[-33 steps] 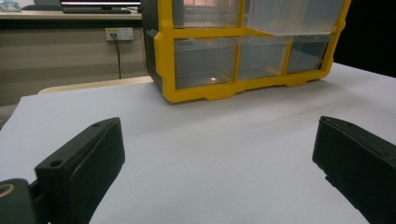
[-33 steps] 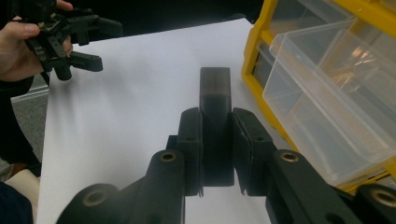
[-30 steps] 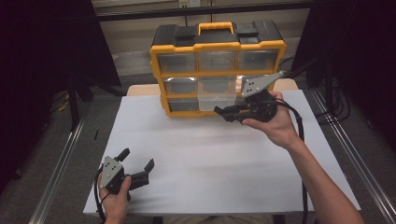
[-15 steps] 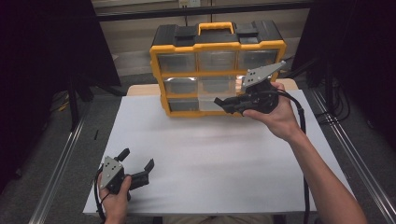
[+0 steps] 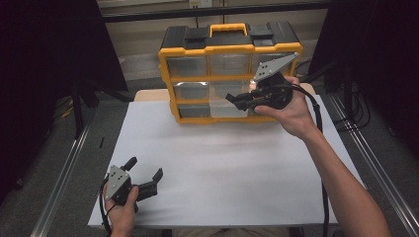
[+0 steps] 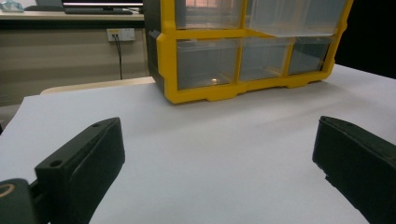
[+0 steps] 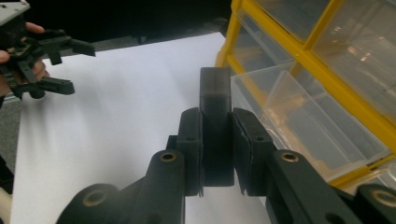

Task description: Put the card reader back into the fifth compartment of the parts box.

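A yellow drawer organizer (image 5: 230, 74) stands at the upper centre of the frame on the white bench (image 5: 222, 168), with one clear drawer (image 7: 303, 130) of its middle row pulled out. The right tongs (image 7: 215, 140), at the lower centre of their own view, clamp a small dark grey block (image 7: 215, 107) just beside that drawer; stowing it there seems the likely remaining step. The left tongs (image 5: 143, 180), lower left, gape wide, holding nothing.
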Motion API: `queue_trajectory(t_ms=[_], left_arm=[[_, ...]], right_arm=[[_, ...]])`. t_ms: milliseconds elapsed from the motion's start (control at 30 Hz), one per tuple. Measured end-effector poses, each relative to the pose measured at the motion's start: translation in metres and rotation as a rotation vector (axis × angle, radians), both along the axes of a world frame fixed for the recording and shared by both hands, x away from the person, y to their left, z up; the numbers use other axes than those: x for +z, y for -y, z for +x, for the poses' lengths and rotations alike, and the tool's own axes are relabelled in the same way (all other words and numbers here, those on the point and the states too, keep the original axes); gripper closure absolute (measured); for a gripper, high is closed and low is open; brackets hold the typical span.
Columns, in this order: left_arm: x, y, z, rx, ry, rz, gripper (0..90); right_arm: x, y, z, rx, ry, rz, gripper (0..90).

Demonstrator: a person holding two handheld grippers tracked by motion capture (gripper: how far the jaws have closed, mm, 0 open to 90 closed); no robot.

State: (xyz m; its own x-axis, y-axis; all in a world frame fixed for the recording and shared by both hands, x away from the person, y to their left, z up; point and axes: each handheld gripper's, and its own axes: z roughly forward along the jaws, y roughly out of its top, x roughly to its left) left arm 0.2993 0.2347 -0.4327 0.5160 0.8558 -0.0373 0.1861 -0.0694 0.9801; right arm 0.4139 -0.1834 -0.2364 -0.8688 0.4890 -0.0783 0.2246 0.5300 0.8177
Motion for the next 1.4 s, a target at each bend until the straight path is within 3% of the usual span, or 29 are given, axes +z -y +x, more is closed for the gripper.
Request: queue_trajectory(t_ms=[533, 1033, 1400], left_arm=[[0.0, 0.0, 0.0, -0.002, -0.001, 0.001, 2.5], [0.0, 0.0, 0.0, -0.001, 0.003, 0.001, 2.5], [0.0, 0.0, 0.001, -0.001, -0.001, -0.001, 2.4]], right_arm=[[0.014, -0.002, 0.023, -0.049, -0.009, -0.035, 74.0], [0.018, -0.004, 0.044, -0.078, -0.034, -0.02, 74.0], [0.023, -0.013, 0.06, -0.093, -0.041, -0.067, 74.0]])
